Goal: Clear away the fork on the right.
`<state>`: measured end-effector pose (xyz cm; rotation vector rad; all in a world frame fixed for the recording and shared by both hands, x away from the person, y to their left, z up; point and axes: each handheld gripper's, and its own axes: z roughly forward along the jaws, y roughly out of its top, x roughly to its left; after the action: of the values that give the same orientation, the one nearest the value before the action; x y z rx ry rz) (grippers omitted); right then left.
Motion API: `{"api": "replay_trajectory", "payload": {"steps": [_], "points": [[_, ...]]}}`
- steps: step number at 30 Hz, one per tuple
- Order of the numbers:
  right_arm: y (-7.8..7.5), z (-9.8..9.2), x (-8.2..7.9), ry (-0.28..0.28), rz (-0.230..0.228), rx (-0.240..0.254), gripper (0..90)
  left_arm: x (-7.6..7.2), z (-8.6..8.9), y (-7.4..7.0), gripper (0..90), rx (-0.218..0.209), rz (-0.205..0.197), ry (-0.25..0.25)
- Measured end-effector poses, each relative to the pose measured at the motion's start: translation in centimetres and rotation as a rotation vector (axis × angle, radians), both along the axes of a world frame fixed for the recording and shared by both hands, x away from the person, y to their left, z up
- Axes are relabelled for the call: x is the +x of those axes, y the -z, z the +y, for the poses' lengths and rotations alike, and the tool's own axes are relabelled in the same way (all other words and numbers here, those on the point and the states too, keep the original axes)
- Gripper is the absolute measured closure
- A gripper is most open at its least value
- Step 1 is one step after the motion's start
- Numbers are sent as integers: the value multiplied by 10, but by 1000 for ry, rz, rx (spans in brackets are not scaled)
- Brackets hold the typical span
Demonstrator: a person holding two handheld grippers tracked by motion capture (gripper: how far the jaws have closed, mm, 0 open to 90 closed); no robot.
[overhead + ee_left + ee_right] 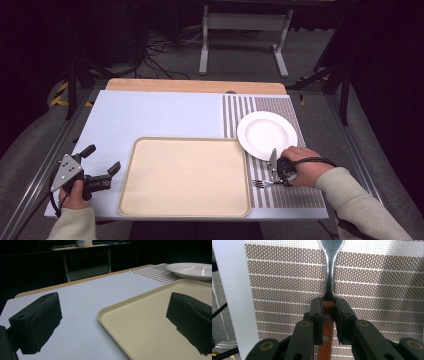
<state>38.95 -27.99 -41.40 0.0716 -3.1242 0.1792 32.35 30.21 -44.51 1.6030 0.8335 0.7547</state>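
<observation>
A fork (260, 183) with a metal neck and a brown wooden handle lies on the striped placemat (295, 195) at the front right, tines pointing left toward the tray. My right gripper (273, 180) comes at it from the right. In the right gripper view the two black pads sit against both sides of the wooden handle of the fork (329, 277), so the right gripper (328, 312) is shut on it. My left gripper (104, 159) rests at the front left beside the tray, jaws wide apart with nothing between them; the left gripper (115, 318) frames the tray's corner.
A large beige tray (185, 139) lies bare in the middle, its rim (105, 315) close to my left jaws. A white plate (266, 134) sits on the placemat behind the fork. The pale blue mat (150, 115) covers the left of the table.
</observation>
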Motion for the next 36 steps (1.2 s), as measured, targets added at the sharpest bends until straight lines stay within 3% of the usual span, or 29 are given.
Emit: {"api": "replay_trajectory", "payload": {"steps": [18,36], "points": [[-1,-1,-1,29,-6,11,775,0,0,0,6,1,4,1],[-50,10,9,128,-68,102,776,0,1,1,7,-9,5,0]]}}
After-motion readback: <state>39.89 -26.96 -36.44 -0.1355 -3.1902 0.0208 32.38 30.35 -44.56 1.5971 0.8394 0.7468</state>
